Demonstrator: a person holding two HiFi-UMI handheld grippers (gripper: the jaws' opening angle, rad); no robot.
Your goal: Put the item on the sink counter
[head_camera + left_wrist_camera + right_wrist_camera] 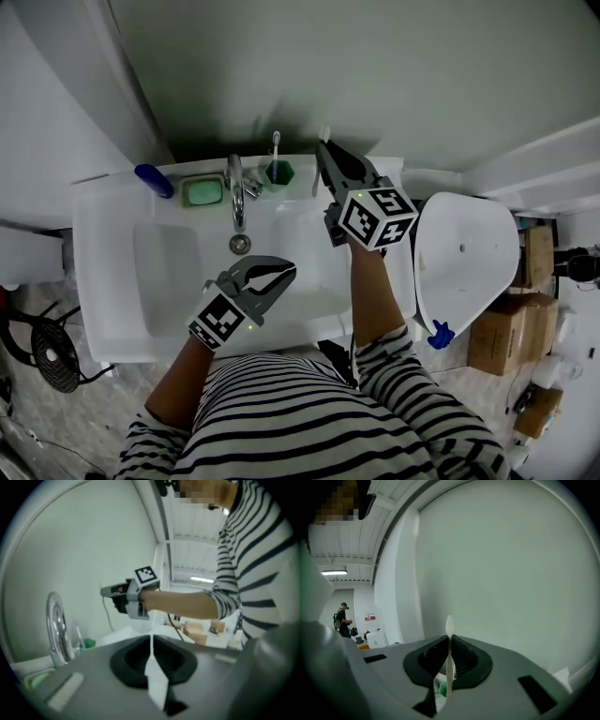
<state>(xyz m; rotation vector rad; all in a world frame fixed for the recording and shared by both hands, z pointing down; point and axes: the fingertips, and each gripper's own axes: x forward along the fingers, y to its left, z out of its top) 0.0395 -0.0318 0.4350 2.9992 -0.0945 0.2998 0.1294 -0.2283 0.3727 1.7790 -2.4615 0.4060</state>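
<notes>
My right tool [450,641] clenched on slim white stick [449,623], one o'clock over sink desk [94,202]: likely light, stiff, slippery; best gripped mid-shaft. Left tool [281,274] closed, empty.

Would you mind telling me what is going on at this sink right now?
A person in a striped shirt stands at the white sink with a gripper in each hand. The right gripper is shut on a thin white stick-like item, held up over the back counter near the green cup. The left gripper hangs shut and empty over the basin.
</notes>
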